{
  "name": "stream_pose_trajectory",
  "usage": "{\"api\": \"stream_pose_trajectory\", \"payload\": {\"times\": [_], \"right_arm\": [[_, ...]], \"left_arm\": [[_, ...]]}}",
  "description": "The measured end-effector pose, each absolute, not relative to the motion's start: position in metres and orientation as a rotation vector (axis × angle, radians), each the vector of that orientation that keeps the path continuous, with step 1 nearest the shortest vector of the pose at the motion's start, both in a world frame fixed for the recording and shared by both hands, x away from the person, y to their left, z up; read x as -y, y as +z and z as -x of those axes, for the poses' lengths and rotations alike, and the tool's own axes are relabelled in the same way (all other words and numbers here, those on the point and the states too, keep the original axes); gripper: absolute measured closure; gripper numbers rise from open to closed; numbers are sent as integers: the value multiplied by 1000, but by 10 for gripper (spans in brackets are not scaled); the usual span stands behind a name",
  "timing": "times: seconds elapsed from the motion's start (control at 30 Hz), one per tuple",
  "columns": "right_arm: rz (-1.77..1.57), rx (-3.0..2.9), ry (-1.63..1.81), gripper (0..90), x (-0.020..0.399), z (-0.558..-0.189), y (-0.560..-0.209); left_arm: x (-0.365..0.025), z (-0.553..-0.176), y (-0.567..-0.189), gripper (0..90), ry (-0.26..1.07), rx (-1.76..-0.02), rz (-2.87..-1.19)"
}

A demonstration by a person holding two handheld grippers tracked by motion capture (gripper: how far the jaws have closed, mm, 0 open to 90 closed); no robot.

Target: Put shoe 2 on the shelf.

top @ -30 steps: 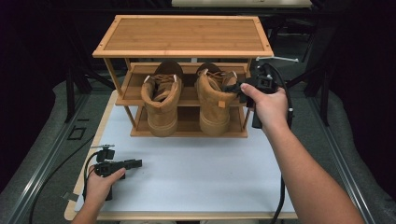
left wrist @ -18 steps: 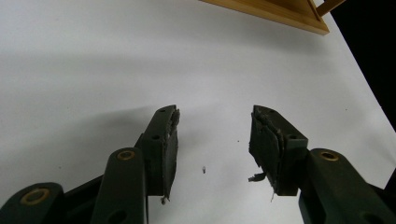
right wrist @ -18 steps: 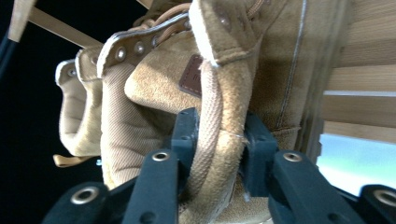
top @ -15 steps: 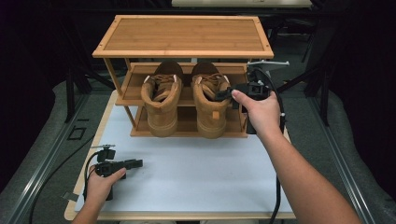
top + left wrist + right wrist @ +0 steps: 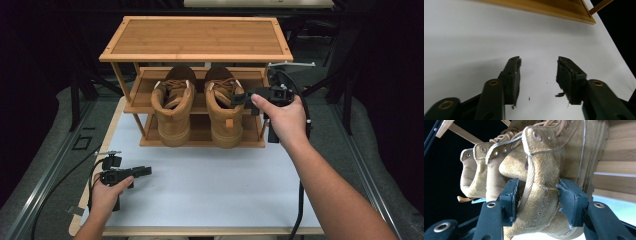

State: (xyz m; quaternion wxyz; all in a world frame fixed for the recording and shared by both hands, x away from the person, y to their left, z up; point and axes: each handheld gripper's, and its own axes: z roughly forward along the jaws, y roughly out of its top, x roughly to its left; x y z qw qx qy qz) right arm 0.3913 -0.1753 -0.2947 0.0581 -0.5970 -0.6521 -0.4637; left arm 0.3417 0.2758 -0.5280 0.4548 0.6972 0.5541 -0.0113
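Two tan suede boots stand side by side on the middle shelf of a bamboo shoe rack, heels toward me: the left boot and the right boot. My right gripper is at the right boot's upper heel. In the right gripper view the right gripper is open, with one jaw on each side of the heel collar and pull loop of that boot; the other boot shows behind it. My left gripper rests low over the white tabletop at the front left, where the left gripper is open and holds nothing.
The white tabletop stretches between the rack and the front edge. The rack's bottom shelf lies under the boots' heels. Cables trail from both grippers. Dark floor and metal frames surround the table.
My right gripper has moved left from the rack's right side onto the right boot's heel, which now sits between its jaws. The left gripper has stayed put.
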Motion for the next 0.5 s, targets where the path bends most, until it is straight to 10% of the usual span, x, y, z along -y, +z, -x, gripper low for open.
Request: {"api": "stream_pose_trajectory", "payload": {"times": [0.5], "right_arm": [[1754, 1985, -1526, 498, 189, -380, -283]], "left_arm": [[-246, -368, -418, 874, 160, -1204, -1864]]}}
